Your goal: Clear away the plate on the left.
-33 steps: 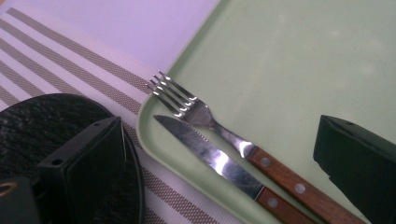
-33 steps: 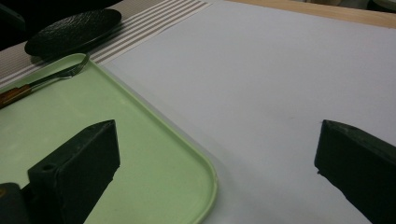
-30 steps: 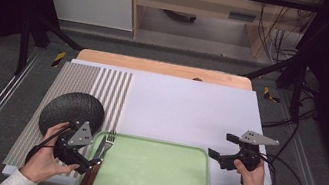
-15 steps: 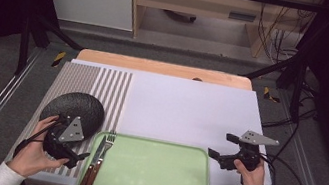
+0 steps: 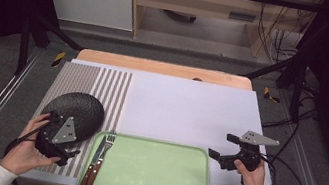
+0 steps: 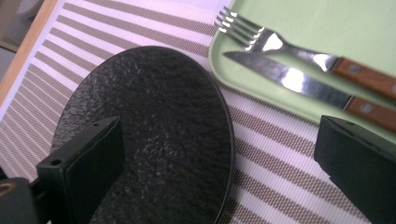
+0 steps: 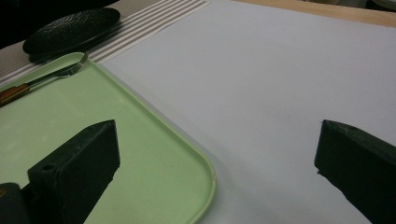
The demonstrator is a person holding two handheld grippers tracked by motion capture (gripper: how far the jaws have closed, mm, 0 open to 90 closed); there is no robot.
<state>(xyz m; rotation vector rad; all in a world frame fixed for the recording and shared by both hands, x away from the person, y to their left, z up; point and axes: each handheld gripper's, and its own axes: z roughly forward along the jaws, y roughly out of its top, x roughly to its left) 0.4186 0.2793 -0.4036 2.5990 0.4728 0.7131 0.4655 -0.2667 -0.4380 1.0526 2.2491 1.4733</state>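
One black plate (image 5: 74, 113) is lying on the striped mat (image 5: 97, 86), beside one green tray (image 5: 153, 177) carrying one fork (image 5: 103, 150) and one knife (image 5: 91, 166). The left gripper (image 5: 66, 153) is hovering over the plate's near edge with jaws gaping wide, gripping nothing. The right gripper (image 5: 215, 157) is idling wide open at the tray's right corner.

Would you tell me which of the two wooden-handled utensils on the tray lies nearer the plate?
The knife; the fork lies just inboard of it.
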